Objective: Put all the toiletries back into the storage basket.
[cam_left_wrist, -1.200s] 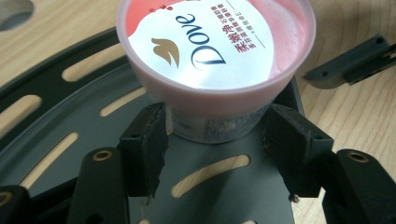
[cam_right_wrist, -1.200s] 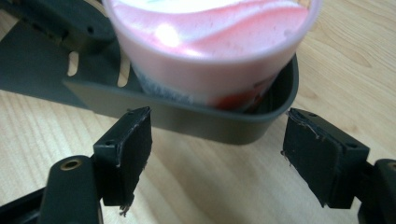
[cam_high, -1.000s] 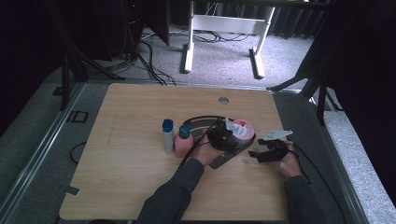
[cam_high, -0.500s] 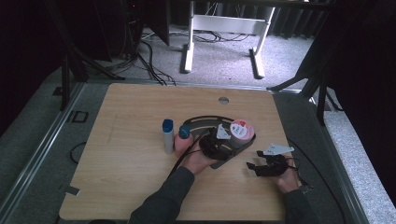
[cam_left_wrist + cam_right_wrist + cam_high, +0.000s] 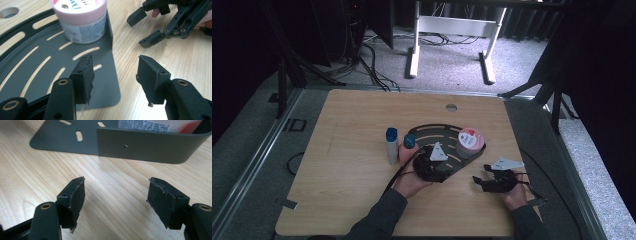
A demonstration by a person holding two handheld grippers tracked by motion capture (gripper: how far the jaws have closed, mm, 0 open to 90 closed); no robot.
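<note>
High view, done: pink-lidded jar sits on slotted black tray.
Left gripper: jaws apart, just narrowing, nothing between them.
Right gripper: released, empty.
Left to do: likely the blue-capped tube.

The worktop is pale wood with a fine straight grain. On it lies a dark grey metal tray cut with curved slots that show the wood through. The tub on the tray has a pink lid with white lettering and a white label with small grey print. A tube is light grey with a blue cap, and a second blue cap shows beside it. The left tongs and right tongs are matt black with brass-coloured rivets. The floor is speckled grey carpet.
</note>
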